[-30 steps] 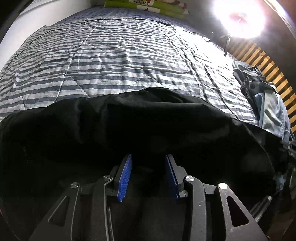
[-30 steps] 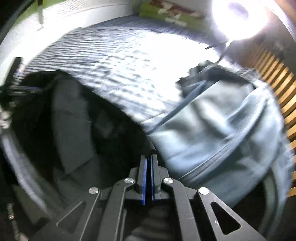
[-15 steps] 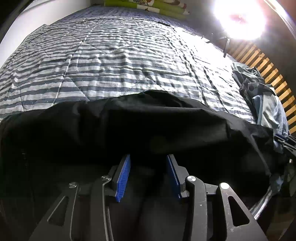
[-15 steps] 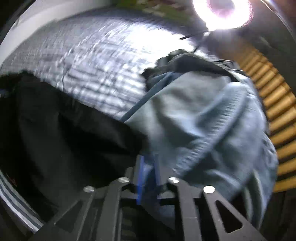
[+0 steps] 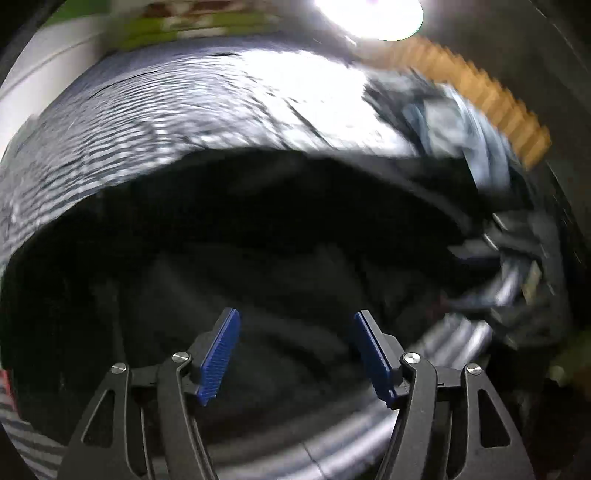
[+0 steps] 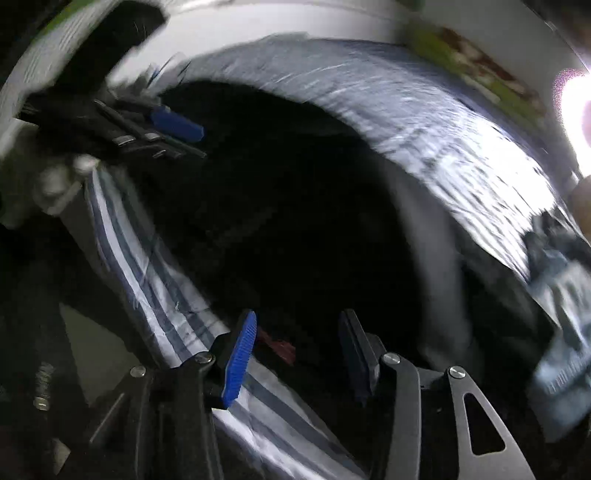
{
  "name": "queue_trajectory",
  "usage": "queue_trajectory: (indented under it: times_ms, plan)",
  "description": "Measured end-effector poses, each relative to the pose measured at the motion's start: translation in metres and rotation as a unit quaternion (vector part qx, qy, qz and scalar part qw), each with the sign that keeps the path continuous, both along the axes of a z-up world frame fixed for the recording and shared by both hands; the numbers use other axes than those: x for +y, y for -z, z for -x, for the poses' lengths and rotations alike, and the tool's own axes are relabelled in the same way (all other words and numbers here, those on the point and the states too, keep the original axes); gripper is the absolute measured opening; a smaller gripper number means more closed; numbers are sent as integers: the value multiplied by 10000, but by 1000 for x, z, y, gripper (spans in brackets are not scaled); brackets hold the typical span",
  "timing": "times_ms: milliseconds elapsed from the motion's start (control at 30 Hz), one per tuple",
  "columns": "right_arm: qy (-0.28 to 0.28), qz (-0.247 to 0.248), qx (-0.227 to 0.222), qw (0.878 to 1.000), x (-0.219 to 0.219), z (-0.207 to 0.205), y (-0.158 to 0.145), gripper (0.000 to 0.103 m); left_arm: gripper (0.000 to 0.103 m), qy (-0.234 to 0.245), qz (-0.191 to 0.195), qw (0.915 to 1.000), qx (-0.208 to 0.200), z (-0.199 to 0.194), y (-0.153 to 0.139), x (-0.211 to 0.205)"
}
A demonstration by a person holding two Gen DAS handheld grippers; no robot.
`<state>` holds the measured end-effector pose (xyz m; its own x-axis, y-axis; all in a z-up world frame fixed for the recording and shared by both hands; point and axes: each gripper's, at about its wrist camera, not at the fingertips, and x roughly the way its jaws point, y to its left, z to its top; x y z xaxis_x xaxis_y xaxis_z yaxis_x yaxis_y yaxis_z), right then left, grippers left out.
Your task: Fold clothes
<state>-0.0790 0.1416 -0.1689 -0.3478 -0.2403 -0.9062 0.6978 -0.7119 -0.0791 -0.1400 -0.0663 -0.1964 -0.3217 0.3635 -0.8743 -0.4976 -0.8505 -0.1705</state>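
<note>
A black garment (image 5: 280,229) lies spread over the near part of a bed with a grey striped cover (image 5: 177,110). My left gripper (image 5: 295,354) hangs just above the black cloth, open, with nothing between its blue pads. In the right wrist view the same black garment (image 6: 295,206) fills the middle. My right gripper (image 6: 299,354) stands open over its near edge, holding nothing. The left gripper (image 6: 162,125) shows at the upper left of that view. Both views are blurred by motion.
A heap of blue-grey denim clothes (image 5: 465,129) lies at the bed's right side, seen too as denim (image 6: 565,295). A bright lamp (image 5: 373,14) glares at the top. Wooden slats (image 5: 495,99) run along the right. The striped bed edge (image 6: 155,280) is near my right gripper.
Both grippers have opened wide; the right one was shut on cloth and has let go. Both cameras swung sharply, and the right one now looks across the black garment towards the left gripper.
</note>
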Motion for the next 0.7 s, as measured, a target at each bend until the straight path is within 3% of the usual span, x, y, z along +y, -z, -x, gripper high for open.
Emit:
queue_trajectory:
  times_ms: [100,267,433,467,567,600,700]
  plan:
    - [-223,-243,88,9994,-21,1,17,43,68,141,507,9986,-33,-13,12,11]
    - [-224,-223,246,9992,-25,8,19,43,68,127,926,9955,-125,-11,35,16]
    - [-491,-504,380,9968,-22,2,26,49,67,224,897,9957,-103,-21,36,19]
    - [-532,-545,447,9961,-21,2,26,50,64,245,944,9952,-89,-20,37,20]
    - [-458,-521,391,9968,-19,11,27,48,38,227,1019,9945,-115,-15,37,21]
    - [-427,-468,327,9975,-18,12,26,35,23,225,915,9954,-178,-13,35,21]
    - [-388,-389,85,9985,-13,13,23,11,7,231,943,9952,-144,-12,29,20]
